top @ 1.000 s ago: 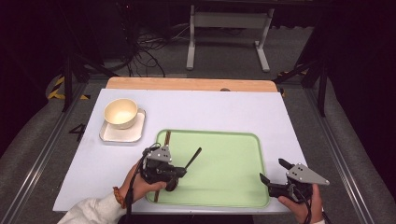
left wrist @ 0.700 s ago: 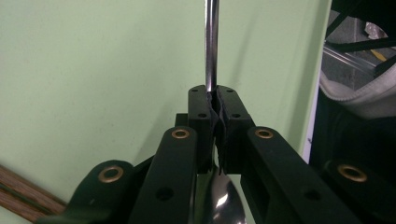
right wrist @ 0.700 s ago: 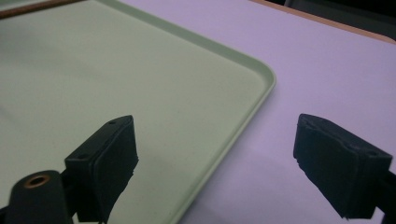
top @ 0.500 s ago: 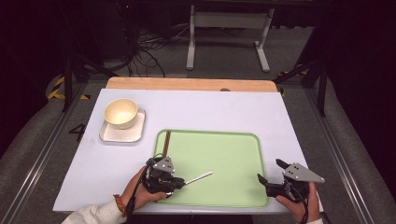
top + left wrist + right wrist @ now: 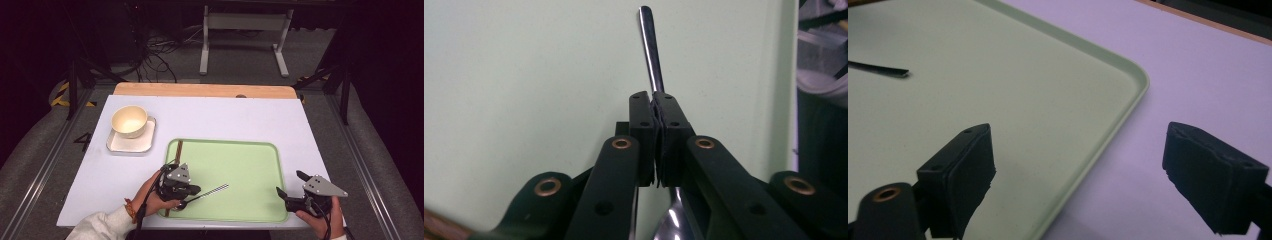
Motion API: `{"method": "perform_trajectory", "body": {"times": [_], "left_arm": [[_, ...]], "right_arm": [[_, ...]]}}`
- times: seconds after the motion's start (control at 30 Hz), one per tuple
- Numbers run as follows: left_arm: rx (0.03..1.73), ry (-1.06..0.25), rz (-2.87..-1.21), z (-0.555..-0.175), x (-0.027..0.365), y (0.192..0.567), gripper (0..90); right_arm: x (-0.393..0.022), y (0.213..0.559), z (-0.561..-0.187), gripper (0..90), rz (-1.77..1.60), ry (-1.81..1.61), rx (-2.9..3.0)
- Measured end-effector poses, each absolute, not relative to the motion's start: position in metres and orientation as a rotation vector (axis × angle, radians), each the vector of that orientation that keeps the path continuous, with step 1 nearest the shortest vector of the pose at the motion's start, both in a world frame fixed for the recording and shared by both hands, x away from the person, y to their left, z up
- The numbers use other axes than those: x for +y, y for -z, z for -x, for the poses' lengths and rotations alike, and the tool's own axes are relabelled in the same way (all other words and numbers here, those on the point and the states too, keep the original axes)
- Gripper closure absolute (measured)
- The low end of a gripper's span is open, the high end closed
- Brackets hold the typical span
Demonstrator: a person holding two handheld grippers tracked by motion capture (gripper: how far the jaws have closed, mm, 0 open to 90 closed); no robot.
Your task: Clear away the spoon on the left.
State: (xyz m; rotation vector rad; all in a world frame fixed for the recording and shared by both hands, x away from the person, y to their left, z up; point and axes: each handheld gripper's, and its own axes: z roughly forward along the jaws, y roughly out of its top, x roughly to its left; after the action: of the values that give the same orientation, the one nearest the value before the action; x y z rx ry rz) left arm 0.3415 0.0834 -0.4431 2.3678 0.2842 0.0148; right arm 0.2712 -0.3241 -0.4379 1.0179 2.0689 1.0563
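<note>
Currently the left gripper [image 5: 192, 191] has its jaws clamped on a metal spoon [image 5: 651, 50] near the bowl end, handle pointing away over the green tray [image 5: 250, 165]. Its jaws have just been closing on the spoon. The right gripper [image 5: 290, 185] rests at the tray's near right corner, jaws wide apart and holding nothing, one over the tray, the other over the tabletop [image 5: 225, 115].
</note>
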Motion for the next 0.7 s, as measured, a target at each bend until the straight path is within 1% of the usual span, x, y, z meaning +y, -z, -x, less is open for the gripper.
{"method": "perform_trajectory", "body": {"times": [0.1,0.37,0.43,0.5,0.6,0.7], "left_arm": [[0.191,-0.080,-2.390,-0.342,0.075,0.439,88.8],[0.072,0.035,-2.385,-0.352,0.054,0.436,89.7],[0.078,0.078,-2.370,-0.355,0.050,0.436,89.7],[0.052,0.060,-2.399,-0.355,0.042,0.438,89.7],[0.037,0.085,-2.414,-0.357,0.035,0.442,89.4],[0.031,0.071,-2.451,-0.359,0.029,0.448,88.9]], "right_arm": [[-0.325,0.440,-0.271,13.8,-1.037,-1.054,2.068],[-0.322,0.441,-0.267,13.8,-1.024,-1.036,2.080],[-0.323,0.441,-0.266,13.8,-1.031,-1.040,2.081],[-0.323,0.441,-0.265,13.8,-1.046,-1.056,2.068],[-0.324,0.442,-0.264,13.9,-1.049,-1.040,2.076],[-0.325,0.442,-0.264,13.8,-1.049,-1.046,2.072]]}}
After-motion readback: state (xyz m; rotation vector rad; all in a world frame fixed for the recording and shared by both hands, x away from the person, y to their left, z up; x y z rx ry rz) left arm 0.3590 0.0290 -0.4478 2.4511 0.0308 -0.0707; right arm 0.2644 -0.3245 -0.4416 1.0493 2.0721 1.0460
